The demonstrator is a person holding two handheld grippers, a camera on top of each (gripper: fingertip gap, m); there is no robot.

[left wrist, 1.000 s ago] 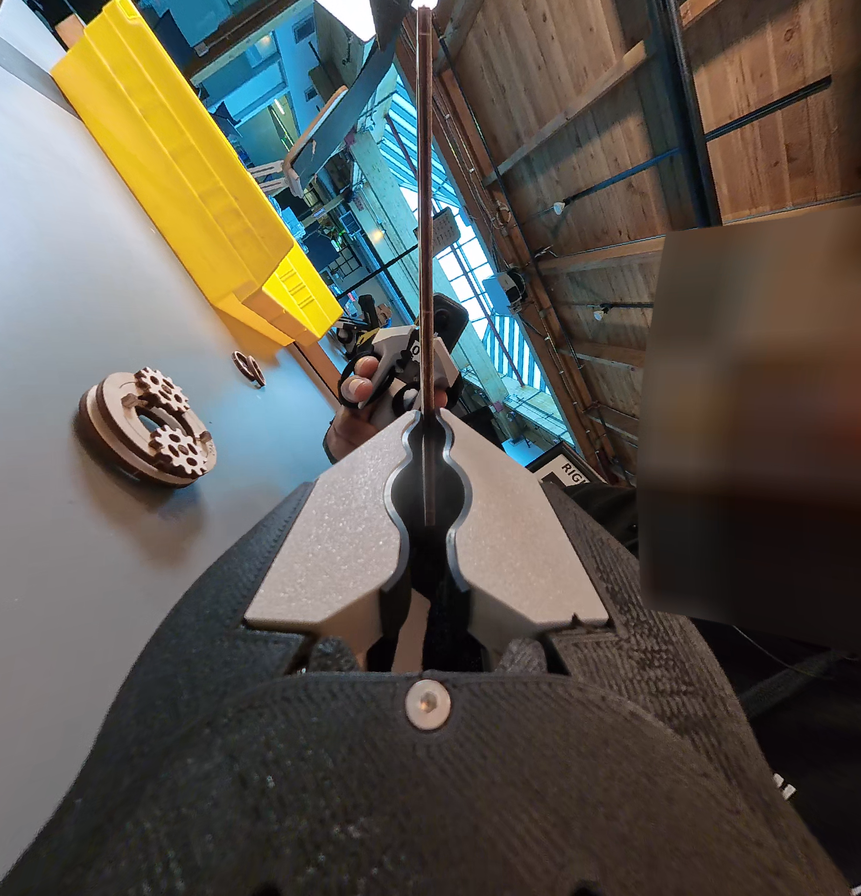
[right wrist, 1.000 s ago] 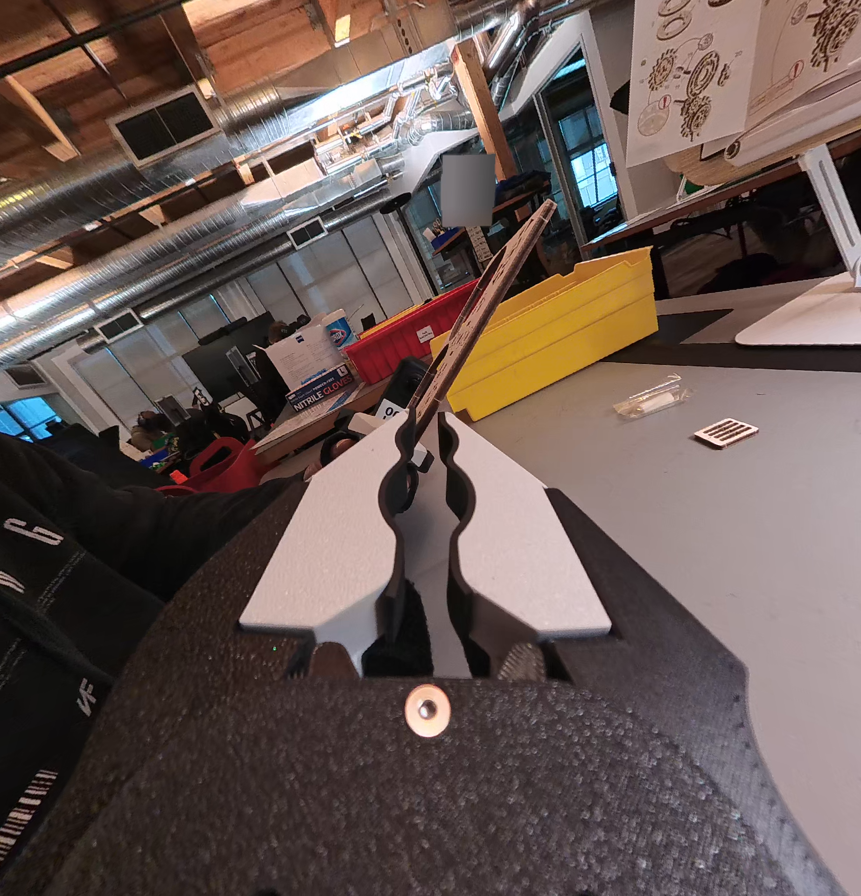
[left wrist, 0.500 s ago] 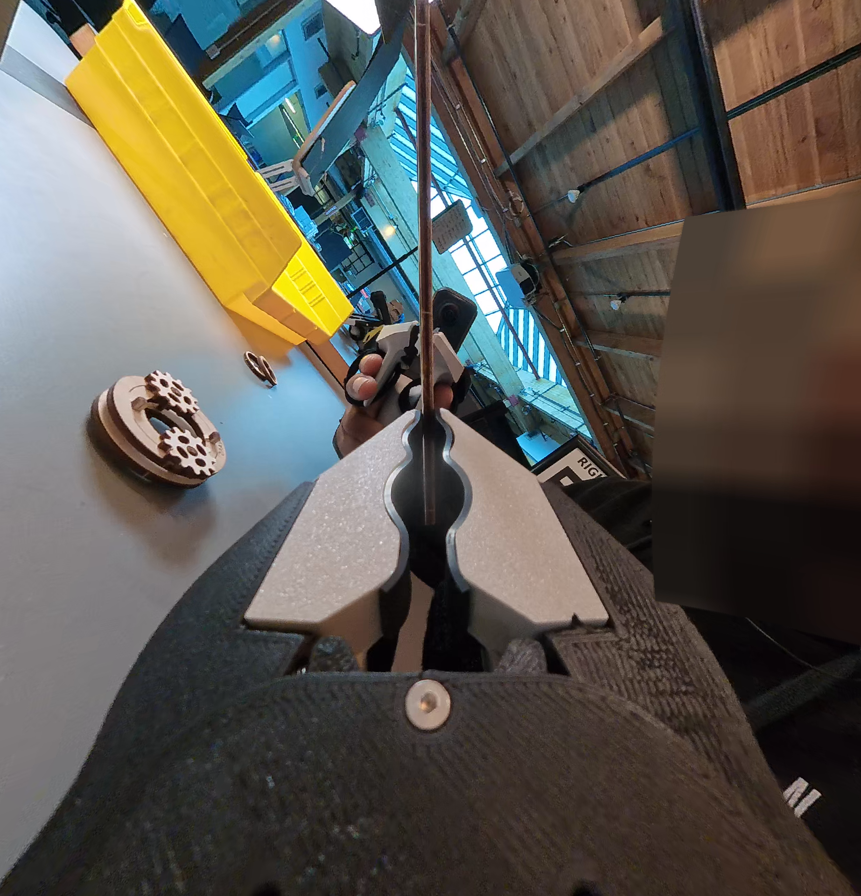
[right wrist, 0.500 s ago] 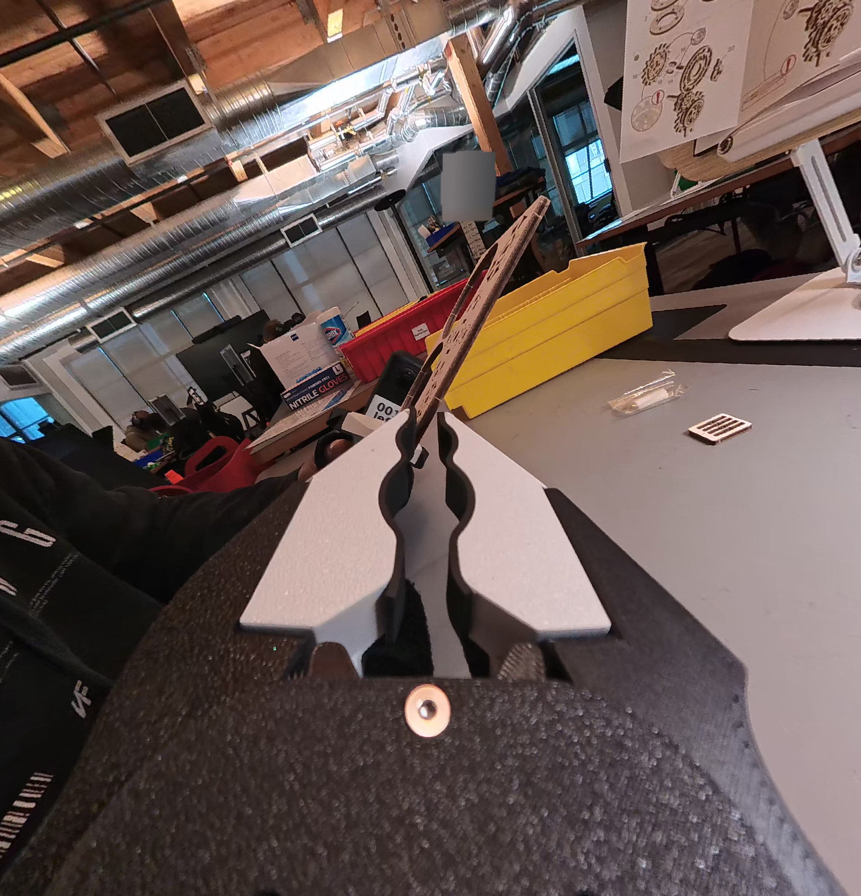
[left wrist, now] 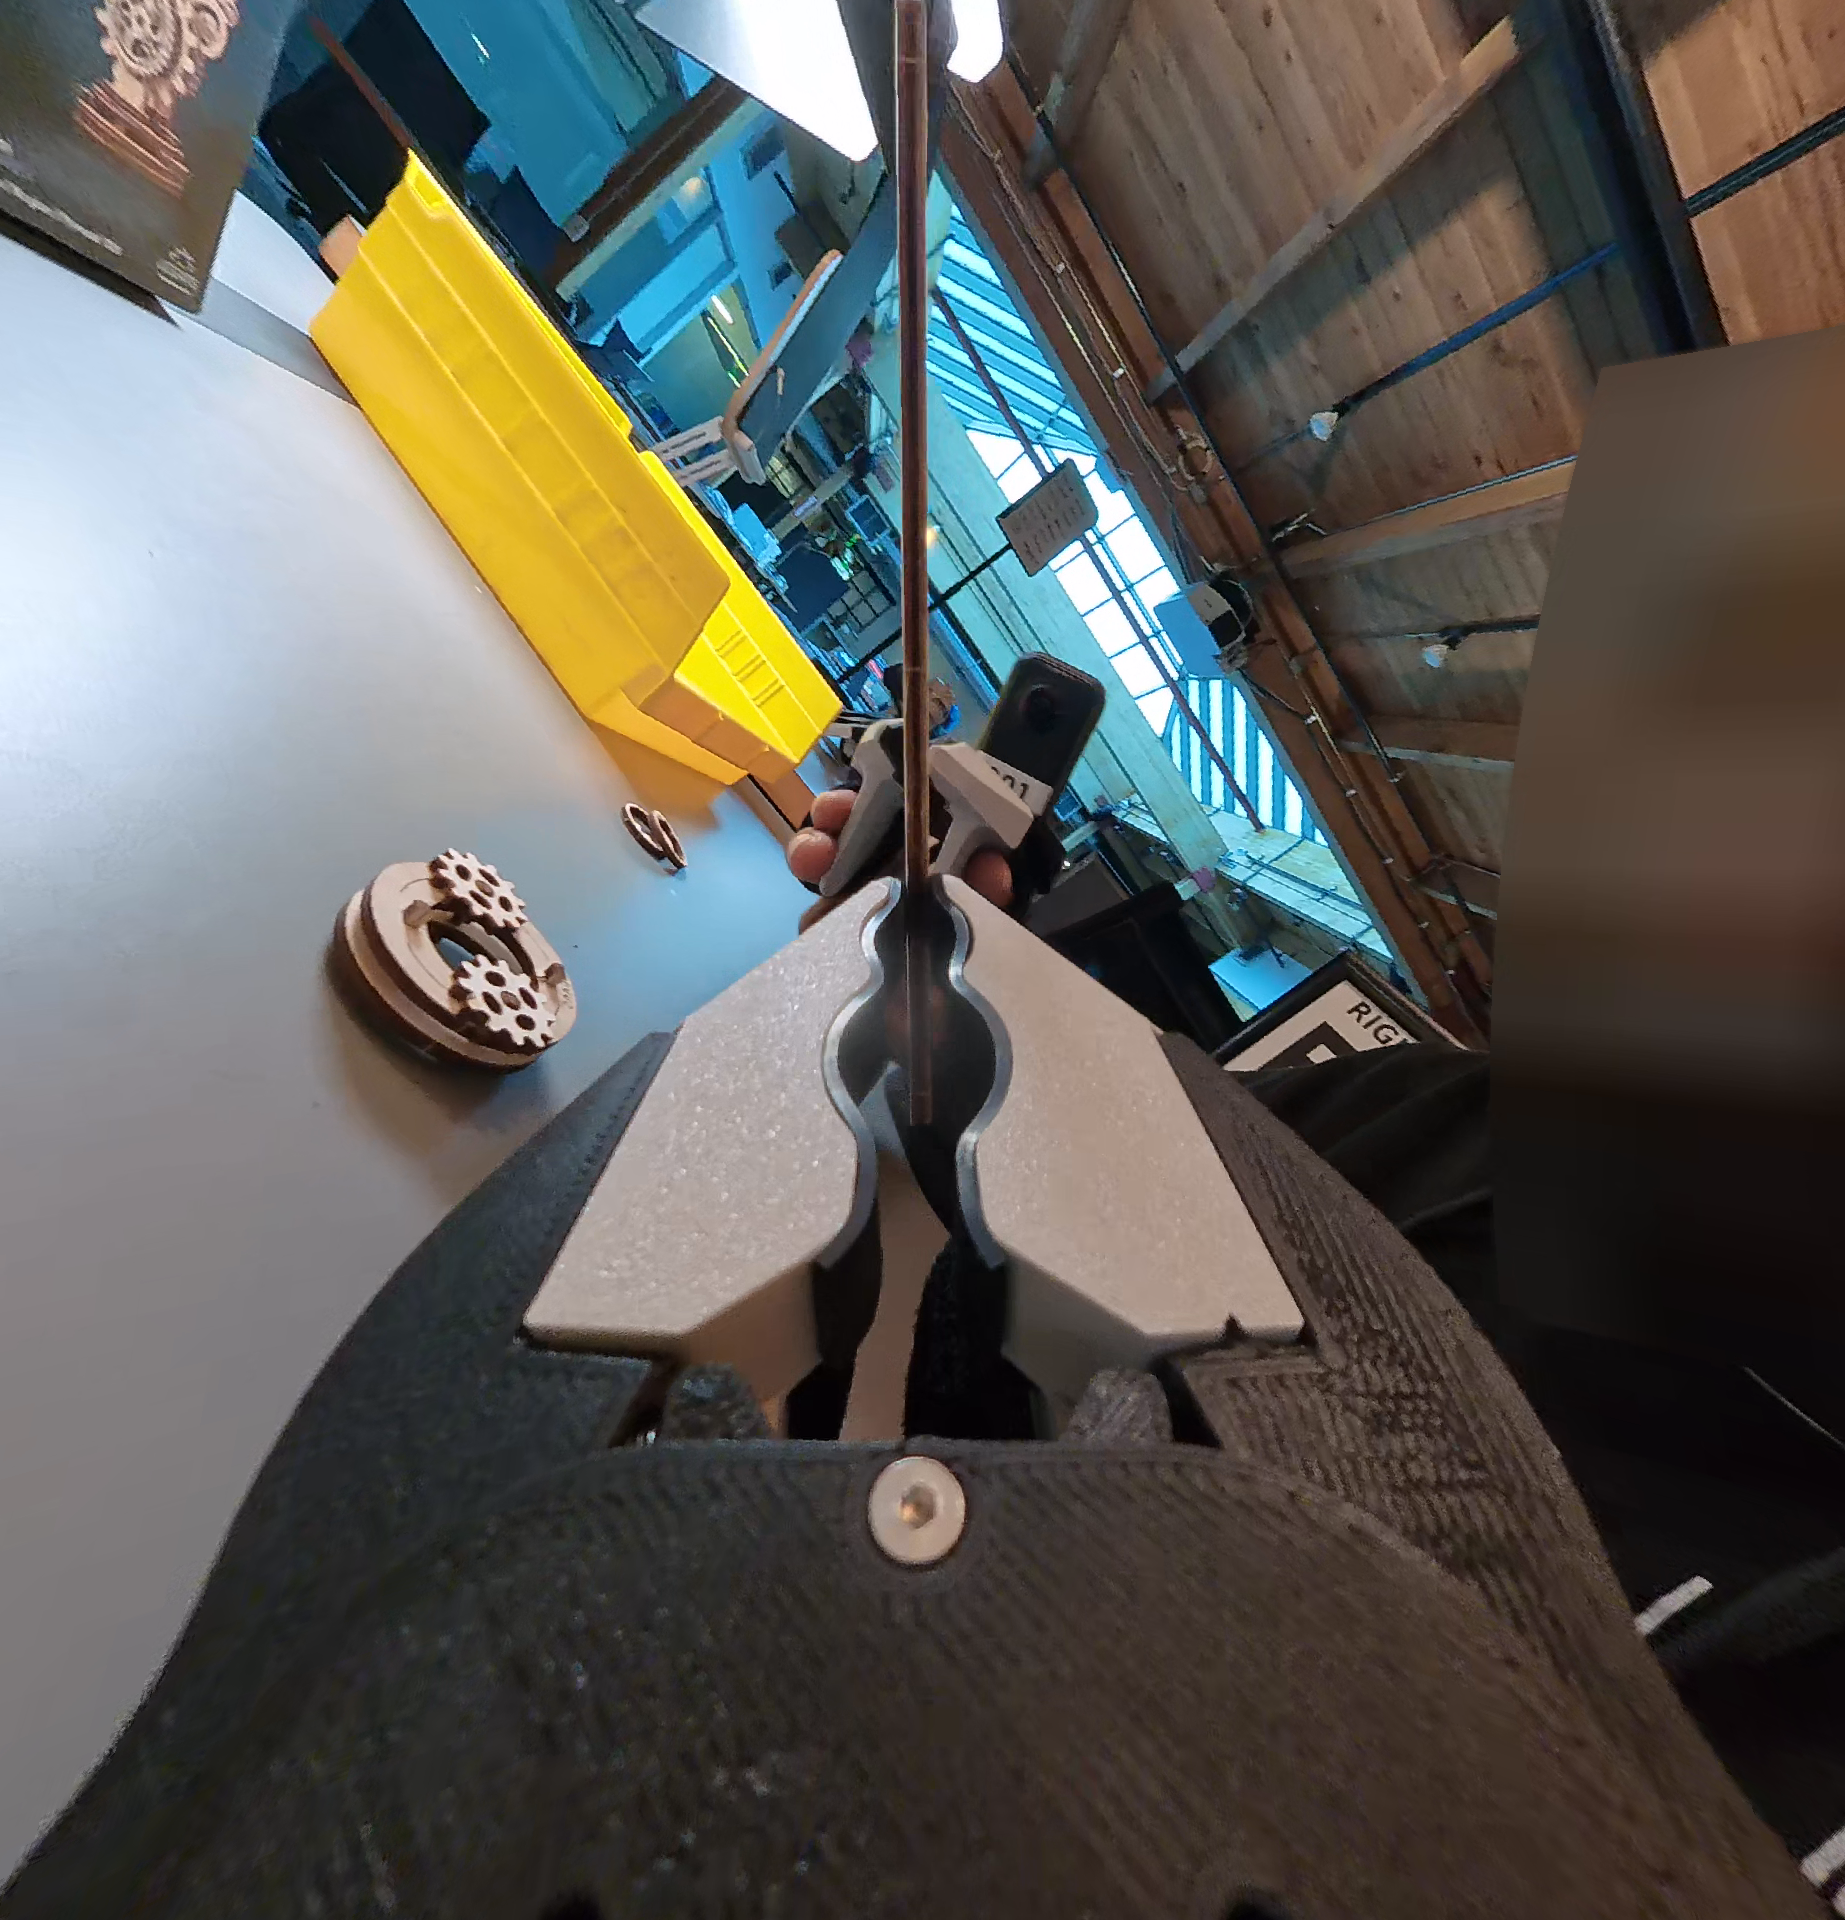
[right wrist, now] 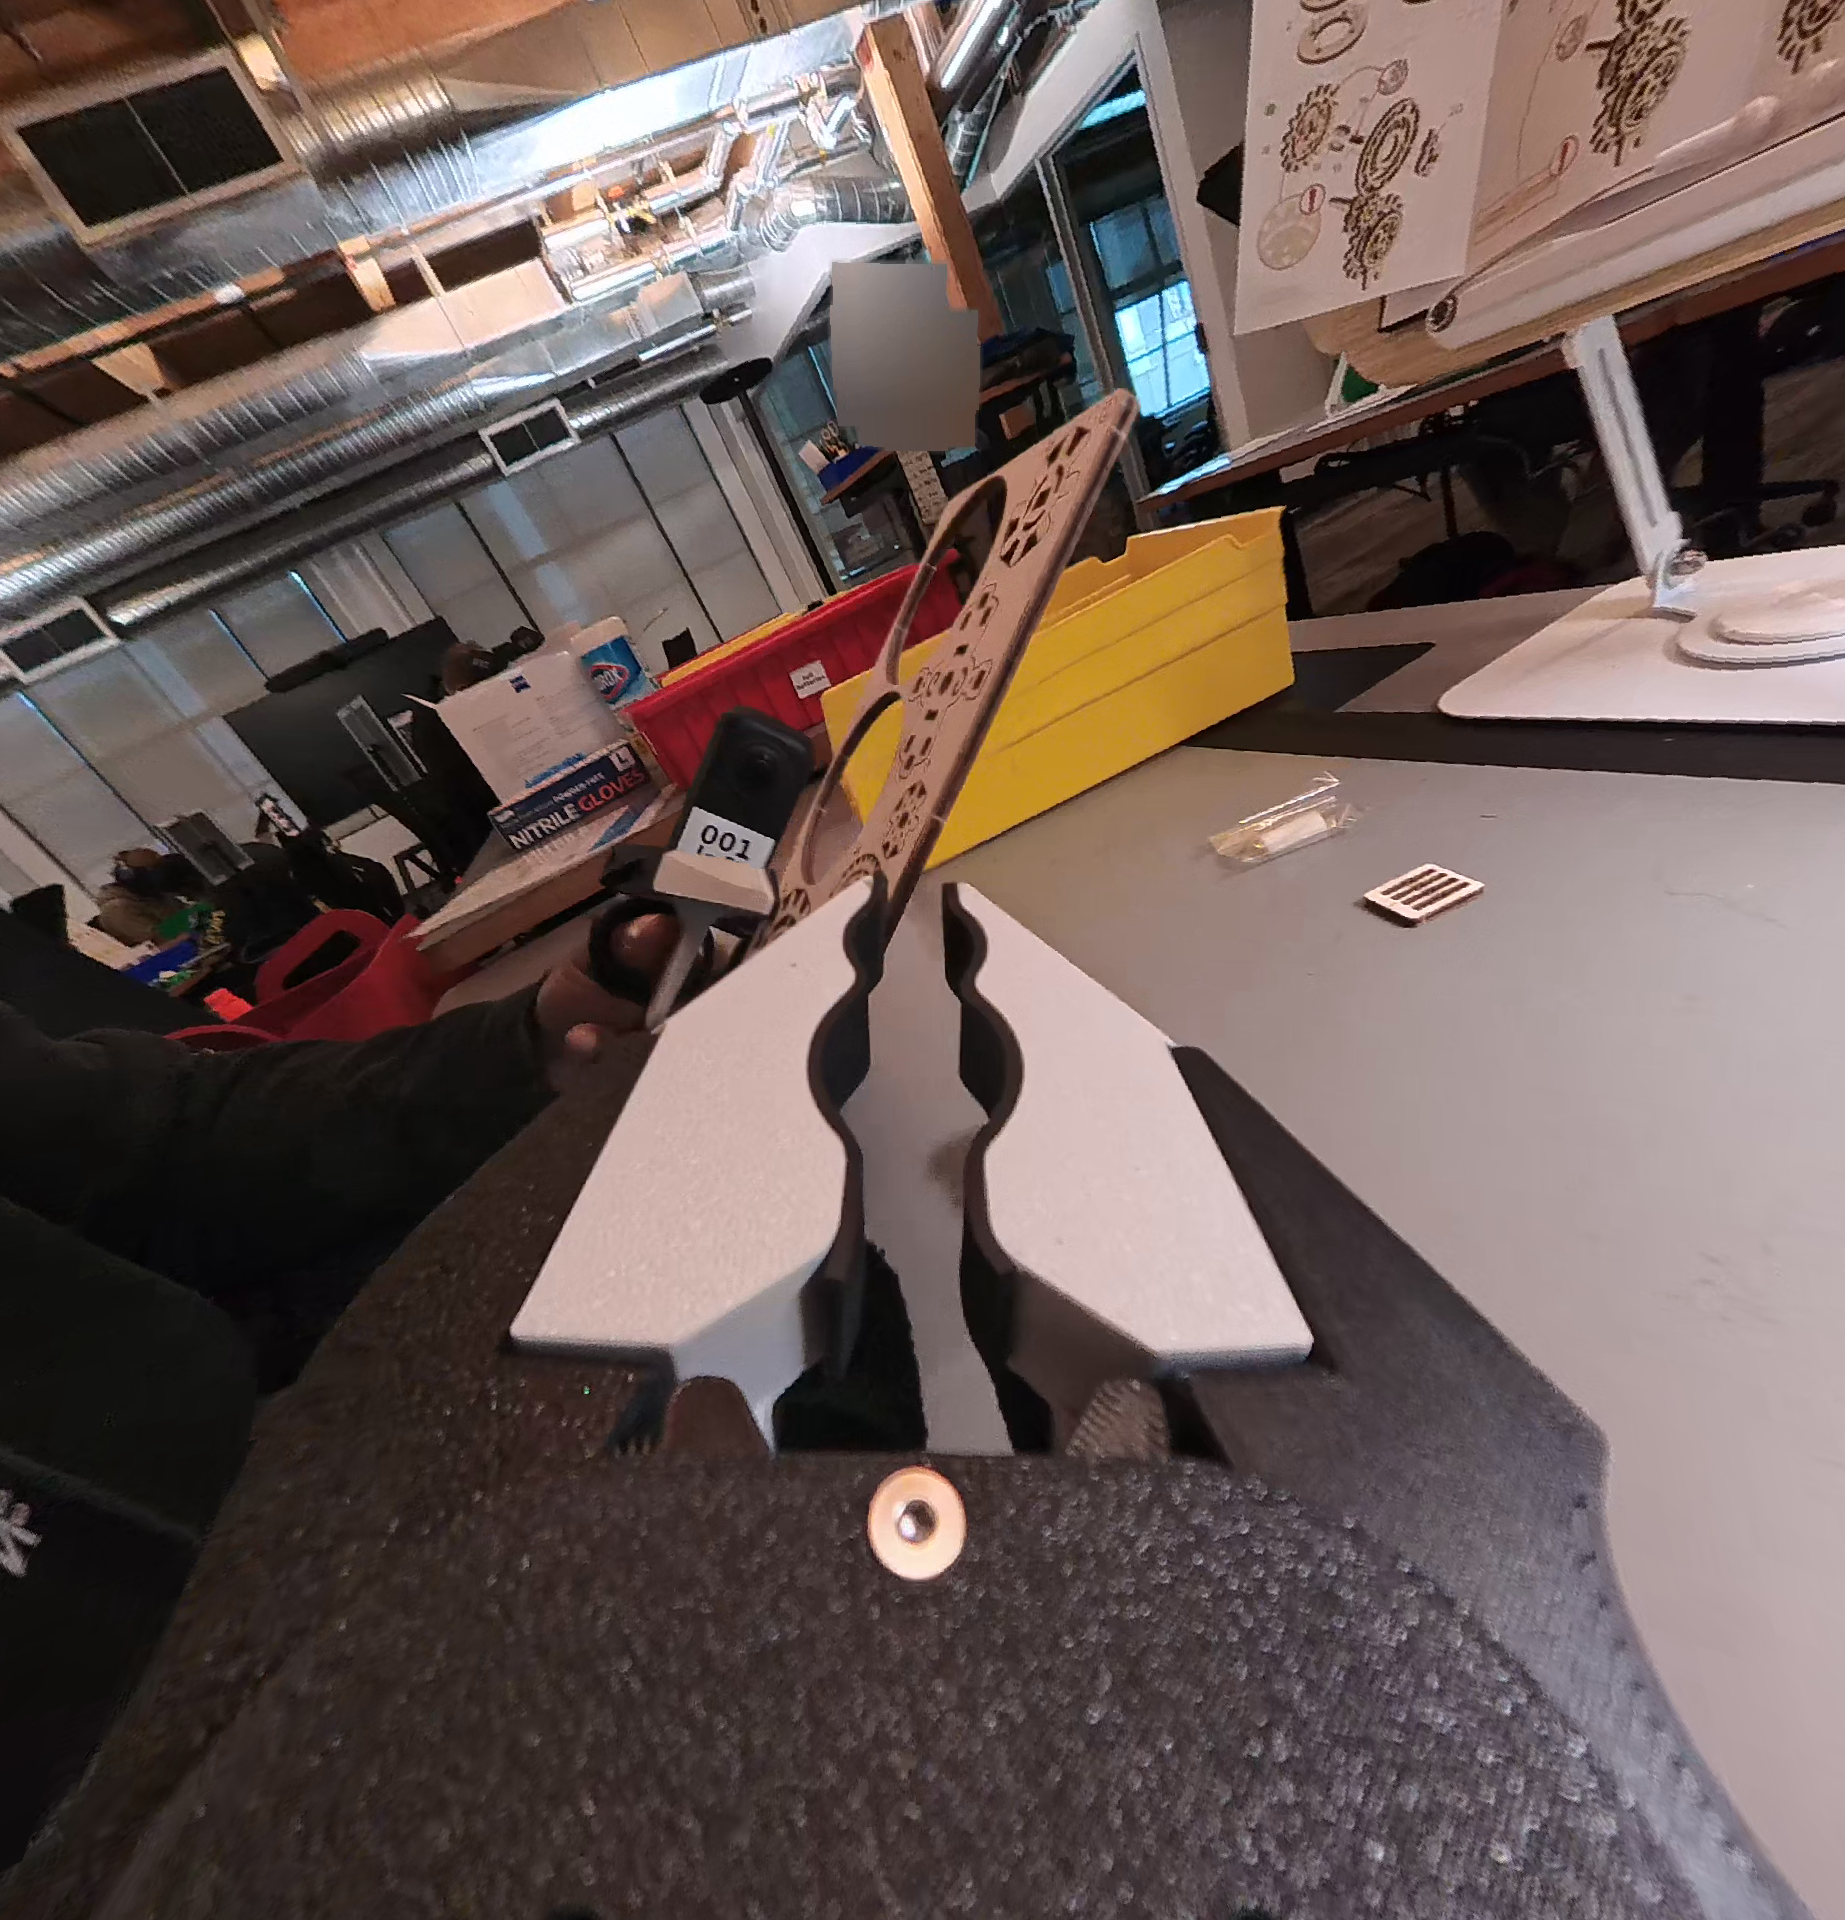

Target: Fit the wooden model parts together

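1. The left gripper [left wrist: 913, 899] has its grey fingers pressed together on the thin wooden parts sheet [left wrist: 911, 436], which in the left wrist view shows edge-on as a dark line running straight up from the fingertips to the top of the frame.
2. In the right wrist view the same sheet [right wrist: 985, 644] shows its pale laser-cut face, with small gear outlines and long curved empty cut-outs; it leans up and to the right, held clear of the table.
3. The right gripper [right wrist: 910, 902] stands with its fingers a little apart; the sheet's lower edge sits at the left fingertip, and I cannot tell whether they touch.
4. A round wooden gear assembly [left wrist: 450, 971], with two small toothed gears on a ringed disc, lies flat on the grey table [left wrist: 170, 727], well apart from the sheet.
5. A small wooden ring piece [left wrist: 653, 833] lies farther off, near the yellow bins [left wrist: 554, 499].
6. Across the table in the right wrist view lie a clear plastic packet [right wrist: 1282, 831] and a small slotted wooden piece [right wrist: 1422, 891]; instruction sheets [right wrist: 1354, 156] hang above a white stand base [right wrist: 1676, 665].
7. A red bin [right wrist: 793, 675] sits behind the yellow ones.
8. The room is a workshop with a wooden ceiling, silver ducts and large windows.
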